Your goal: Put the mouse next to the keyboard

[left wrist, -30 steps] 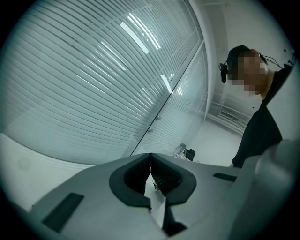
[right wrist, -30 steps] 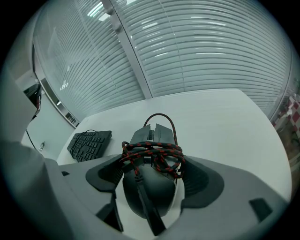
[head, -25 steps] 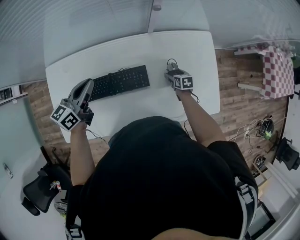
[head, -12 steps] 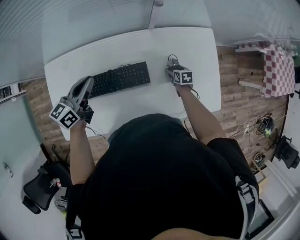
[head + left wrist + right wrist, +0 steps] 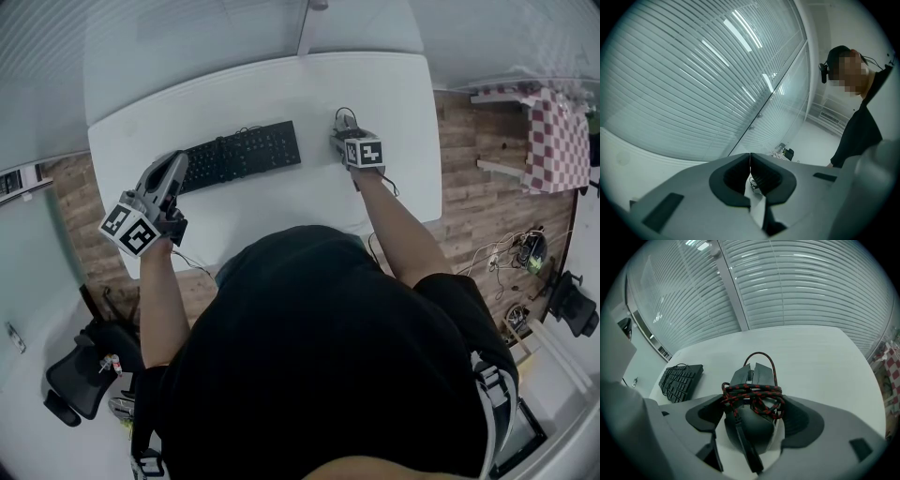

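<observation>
Gripping the mouse (image 5: 750, 426) from its rear end, your right gripper (image 5: 752, 406) has its fingers (image 5: 705, 414) set around the two flanks, and they look clenched on the body. A thin pale sliver on the right side leaves some doubt about how firm that contact is. This hold lines the mouse's long axis up with the gripper, with the buttons facing away from you, so it should land the right way round for use. The red-and-black cable (image 5: 754, 397) is coiled in a bundle across the mouse's back, just ahead of the fingers. That seems to be why you grip low on the sides, since the coil is then not crushed and no loose cord drags on the counter (image 5: 281, 89). The mouse sits toward the right part of the counter, at or just above the surface; which of the two is hard to tell. A strip of bare white surface separates it from the keyboard (image 5: 240, 155), which lies to its left and slightly angled. The task is therefore unfinished, and the likely next step is a short shift left toward the keyboard's right end. Your left gripper (image 5: 750, 159) has its fingers (image 5: 733, 174) pressed together on nothing. It is tipped upward near the keyboard's left end, probably parked there to leave the path clear.
</observation>
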`<act>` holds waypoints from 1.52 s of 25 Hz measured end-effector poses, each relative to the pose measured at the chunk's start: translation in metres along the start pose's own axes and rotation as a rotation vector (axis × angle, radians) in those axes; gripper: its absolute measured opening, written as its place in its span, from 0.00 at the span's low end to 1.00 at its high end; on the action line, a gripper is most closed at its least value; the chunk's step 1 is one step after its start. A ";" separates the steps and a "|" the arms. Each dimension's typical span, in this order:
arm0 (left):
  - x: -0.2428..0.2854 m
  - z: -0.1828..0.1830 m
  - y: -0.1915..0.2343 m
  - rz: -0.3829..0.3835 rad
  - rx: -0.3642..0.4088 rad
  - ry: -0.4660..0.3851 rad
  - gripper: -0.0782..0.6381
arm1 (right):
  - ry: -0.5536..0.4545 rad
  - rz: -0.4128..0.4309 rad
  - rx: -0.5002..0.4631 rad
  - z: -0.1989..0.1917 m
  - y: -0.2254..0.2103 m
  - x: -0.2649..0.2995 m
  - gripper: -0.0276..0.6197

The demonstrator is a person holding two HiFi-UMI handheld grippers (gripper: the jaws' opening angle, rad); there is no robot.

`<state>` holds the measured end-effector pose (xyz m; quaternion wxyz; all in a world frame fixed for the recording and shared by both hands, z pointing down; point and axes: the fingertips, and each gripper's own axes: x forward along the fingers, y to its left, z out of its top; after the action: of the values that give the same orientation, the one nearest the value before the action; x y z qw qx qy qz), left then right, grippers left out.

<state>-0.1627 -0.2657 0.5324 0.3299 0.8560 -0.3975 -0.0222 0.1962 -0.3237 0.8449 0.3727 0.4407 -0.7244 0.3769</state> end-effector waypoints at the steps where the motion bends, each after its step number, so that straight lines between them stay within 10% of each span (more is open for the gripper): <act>1: 0.000 0.000 0.000 -0.001 0.000 0.000 0.14 | 0.001 -0.002 -0.001 0.000 0.001 0.000 0.68; 38: -0.015 0.007 -0.038 -0.053 0.055 -0.020 0.14 | -0.060 -0.059 0.017 -0.010 -0.006 -0.050 0.68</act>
<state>-0.1502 -0.2419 0.5015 0.3017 0.8747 -0.3783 -0.0287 0.2207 -0.2987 0.8070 0.3578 0.4762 -0.7188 0.3586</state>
